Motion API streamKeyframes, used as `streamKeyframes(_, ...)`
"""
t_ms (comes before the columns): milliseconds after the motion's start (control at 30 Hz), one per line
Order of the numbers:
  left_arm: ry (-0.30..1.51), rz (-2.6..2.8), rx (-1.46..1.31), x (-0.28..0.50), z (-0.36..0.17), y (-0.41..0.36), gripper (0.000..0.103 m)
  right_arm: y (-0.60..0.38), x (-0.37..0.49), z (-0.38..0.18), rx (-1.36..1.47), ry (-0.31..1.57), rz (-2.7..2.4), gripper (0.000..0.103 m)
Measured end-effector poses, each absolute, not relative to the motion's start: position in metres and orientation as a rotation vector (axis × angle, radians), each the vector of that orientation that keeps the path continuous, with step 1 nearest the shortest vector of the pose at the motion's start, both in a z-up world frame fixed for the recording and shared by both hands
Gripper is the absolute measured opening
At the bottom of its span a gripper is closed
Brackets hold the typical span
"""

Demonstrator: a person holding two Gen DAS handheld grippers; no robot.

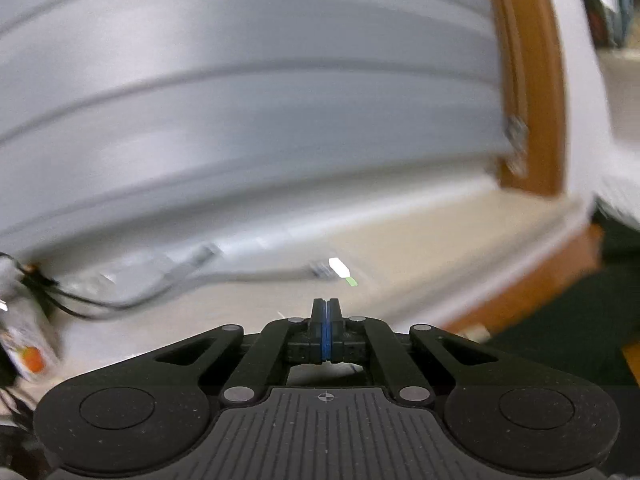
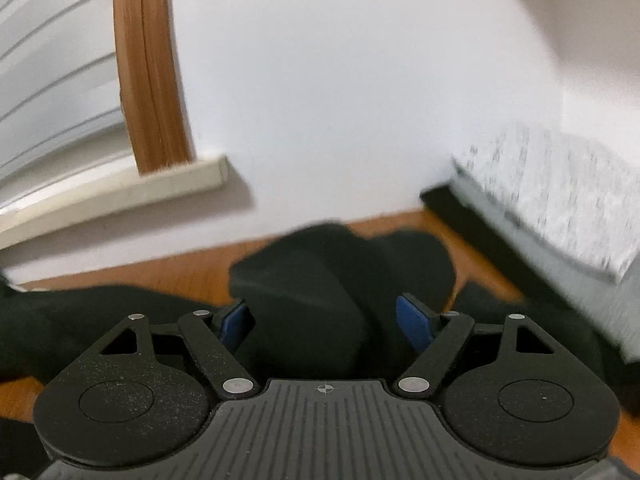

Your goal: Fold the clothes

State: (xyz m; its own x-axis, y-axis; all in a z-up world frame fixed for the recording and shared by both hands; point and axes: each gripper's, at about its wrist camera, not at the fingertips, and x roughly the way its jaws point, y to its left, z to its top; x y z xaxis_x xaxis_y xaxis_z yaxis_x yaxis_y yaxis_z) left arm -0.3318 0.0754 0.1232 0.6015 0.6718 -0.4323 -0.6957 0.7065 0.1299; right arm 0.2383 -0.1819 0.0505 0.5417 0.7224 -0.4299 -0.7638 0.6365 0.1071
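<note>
A dark garment (image 2: pixel 320 280) lies bunched on a wooden tabletop (image 2: pixel 152 272), its crumpled folds spreading from the left edge of the right wrist view across to the right. It sits close under a white wall (image 2: pixel 340 80), with a pale window sill (image 2: pixel 120 192) and a brown wooden frame (image 2: pixel 148 72) up to the left and a white ribbed radiator (image 2: pixel 560 192) to the right.

The right gripper (image 2: pixel 326 320) hangs low over the cloth with its blue pads (image 2: pixel 414 320) spread wide. A raised hump of fabric sits between them, but the pads do not press on it, so nothing is gripped. This looks like a stance for pinching up a fold.

The left gripper (image 1: pixel 326 320) is clamped fully together, blue pads touching, and no cloth is visible between them. Its blurred view points away from the garment, toward the sill, where grey cables (image 1: pixel 180 280) trail beneath white slatted blinds (image 1: pixel 240 100). Only a dark patch of the garment shows at its far right. Judging by this, folding has barely begun.
</note>
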Motion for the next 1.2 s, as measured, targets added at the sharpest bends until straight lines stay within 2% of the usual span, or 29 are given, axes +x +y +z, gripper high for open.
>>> streamKeyframes(100,0.531,0.751,-0.065,-0.323,0.104,0.067,0.003,-0.169,0.242,0.063,-0.176,0.418,0.864,0.076)
streamKeyframes(167,0.555,0.730,-0.065,-0.314,0.093,0.063,0.003,-0.151,0.248,0.065,-0.239,0.452,0.889,0.076)
streamKeyframes(300,0.579,0.697,-0.065,-0.299,0.077,0.056,0.005,-0.110,0.249,0.054,-0.426,0.523,0.942,0.070)
streamKeyframes(333,0.580,0.691,-0.064,-0.297,0.075,0.054,0.006,-0.102,0.249,0.051,-0.476,0.537,0.947,0.065)
streamKeyframes(400,0.577,0.682,-0.061,-0.296,0.069,0.053,0.007,-0.090,0.251,0.047,-0.550,0.565,0.948,0.037)
streamKeyframes(433,0.574,0.679,-0.063,-0.297,0.068,0.053,0.007,-0.086,0.254,0.047,-0.571,0.580,0.944,0.031)
streamKeyframes(467,0.571,0.678,-0.066,-0.297,0.067,0.054,0.007,-0.084,0.257,0.051,-0.565,0.580,0.944,0.014)
streamKeyframes(600,0.552,0.681,-0.076,-0.298,0.070,0.057,0.007,-0.092,0.279,0.093,-0.393,0.487,0.890,0.008)
streamKeyframes(700,0.525,0.689,-0.087,-0.299,0.075,0.056,0.008,-0.100,0.303,0.142,-0.182,0.366,0.798,0.008)
streamKeyframes(800,0.509,0.679,-0.095,-0.293,0.079,0.048,0.014,-0.108,0.333,0.165,0.060,0.376,0.705,0.010)
streamKeyframes(833,0.505,0.671,-0.096,-0.290,0.080,0.045,0.016,-0.107,0.343,0.164,0.107,0.415,0.678,0.014)
streamKeyframes(900,0.499,0.657,-0.099,-0.284,0.082,0.037,0.025,-0.105,0.359,0.154,0.156,0.512,0.650,0.035)
streamKeyframes(967,0.499,0.630,-0.088,-0.273,0.081,0.026,0.043,-0.110,0.361,0.132,0.158,0.585,0.661,0.039)
streamKeyframes(1000,0.502,0.612,-0.084,-0.266,0.080,0.022,0.046,-0.118,0.358,0.122,0.160,0.602,0.684,0.051)
streamKeyframes(1033,0.513,0.594,-0.077,-0.258,0.078,0.019,0.051,-0.126,0.355,0.112,0.162,0.618,0.707,0.056)
streamKeyframes(1067,0.525,0.577,-0.070,-0.250,0.077,0.016,0.055,-0.133,0.352,0.101,0.164,0.634,0.730,0.059)
streamKeyframes(1200,0.573,0.517,-0.040,-0.213,0.066,0.009,0.066,-0.167,0.332,0.065,0.174,0.692,0.756,0.059)
